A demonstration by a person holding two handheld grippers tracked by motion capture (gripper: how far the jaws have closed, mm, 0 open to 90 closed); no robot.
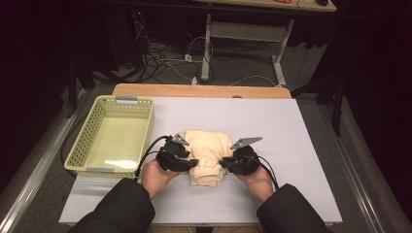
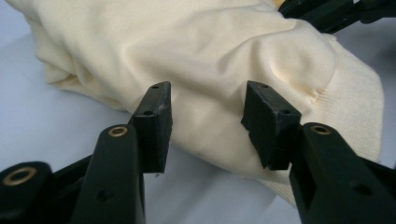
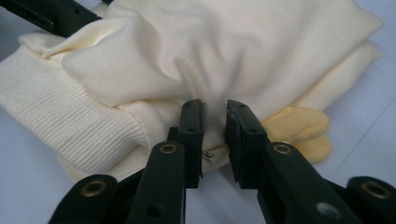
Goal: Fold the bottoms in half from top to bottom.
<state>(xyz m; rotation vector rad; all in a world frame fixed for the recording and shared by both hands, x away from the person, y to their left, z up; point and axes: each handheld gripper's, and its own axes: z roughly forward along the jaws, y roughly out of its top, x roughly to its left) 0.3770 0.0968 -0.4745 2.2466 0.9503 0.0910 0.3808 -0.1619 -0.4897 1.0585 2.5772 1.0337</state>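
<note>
High view: folded cream cloth [image 1: 209, 155] at centre of the frame on the white desk [image 1: 301, 145], between two tools. Left tool [image 1: 190, 164] touching the cloth's left edge, right tool [image 1: 224, 164] touching its right edge, each held in a hand from the bottom of the frame. Yellow basket [image 1: 141, 108] at centre left, just beside the cloth.

Left tool view: jaws well apart at lower centre, cloth [image 2: 196, 60] lying between and behind them, pads [image 2: 156, 121] not pressing. Ribbed hem at right of the frame.

Right tool view: jaws nearly together at lower centre, a narrow gap with a fold of cloth [image 3: 224, 56] in it; whether the pads [image 3: 192, 135] press on the fold, cannot tell. Ribbed hem at left of the frame.
</note>
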